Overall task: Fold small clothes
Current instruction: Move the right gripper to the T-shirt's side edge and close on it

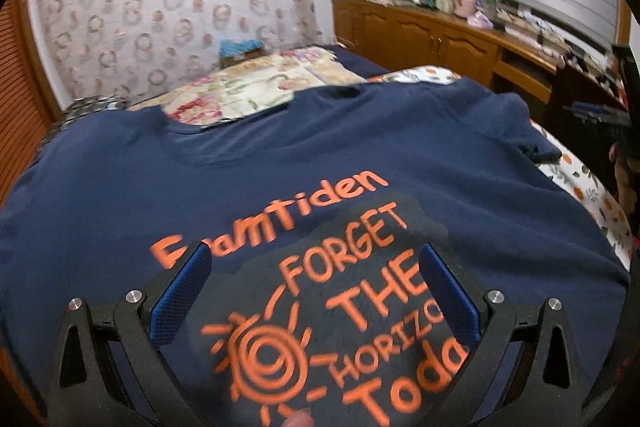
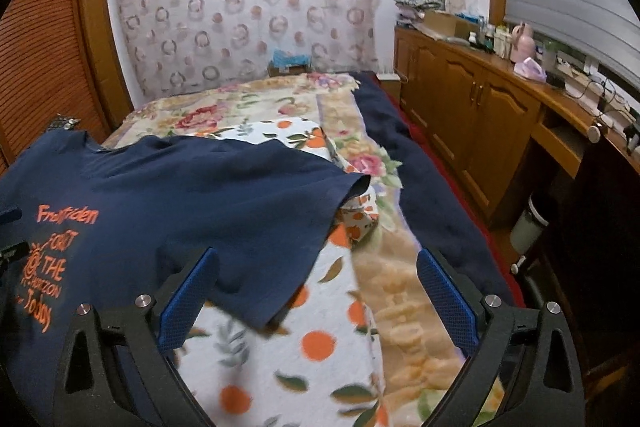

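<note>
A navy T-shirt with orange print lies spread flat on the bed, collar toward the far end. My left gripper is open and hovers over the printed chest, with nothing between its blue pads. The shirt also shows in the right wrist view, with its right sleeve lying on a white blanket with oranges. My right gripper is open and empty above the shirt's right side and sleeve edge. Part of the left gripper shows at the left edge of that view.
A floral blanket and a dark blue blanket cover the bed beyond the shirt. A wooden cabinet with clutter on top runs along the right. A slatted wooden wardrobe stands at the left. A curtain hangs at the back.
</note>
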The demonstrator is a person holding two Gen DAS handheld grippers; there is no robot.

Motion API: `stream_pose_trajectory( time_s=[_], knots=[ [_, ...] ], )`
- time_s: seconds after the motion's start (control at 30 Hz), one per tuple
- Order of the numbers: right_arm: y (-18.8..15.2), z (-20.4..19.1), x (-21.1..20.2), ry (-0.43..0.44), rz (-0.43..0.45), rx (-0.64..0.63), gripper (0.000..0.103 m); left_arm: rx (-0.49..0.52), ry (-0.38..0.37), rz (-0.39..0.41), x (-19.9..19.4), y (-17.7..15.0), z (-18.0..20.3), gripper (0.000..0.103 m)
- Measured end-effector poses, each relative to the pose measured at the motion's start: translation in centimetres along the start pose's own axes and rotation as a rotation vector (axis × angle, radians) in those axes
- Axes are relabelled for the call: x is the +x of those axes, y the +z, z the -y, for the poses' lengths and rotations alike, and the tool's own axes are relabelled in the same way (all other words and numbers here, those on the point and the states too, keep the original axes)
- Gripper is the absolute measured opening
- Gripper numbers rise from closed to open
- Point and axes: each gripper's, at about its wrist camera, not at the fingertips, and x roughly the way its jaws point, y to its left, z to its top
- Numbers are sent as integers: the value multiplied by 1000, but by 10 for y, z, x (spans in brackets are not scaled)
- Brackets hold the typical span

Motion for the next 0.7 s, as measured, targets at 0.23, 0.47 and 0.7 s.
stream_pose_trajectory(
  time_s=[0.23, 0.47, 0.7],
  knots=[
    [22, -27, 11, 13, -41, -8, 92, 31, -48, -77, 35, 7, 3, 103],
    [39, -55, 19, 29, -94, -14, 82, 8, -78, -136, 53, 4, 0, 103],
    [41, -55, 23, 55, -134, -6, 72, -5, -84, -137, 55, 3, 0, 103]
  ],
)
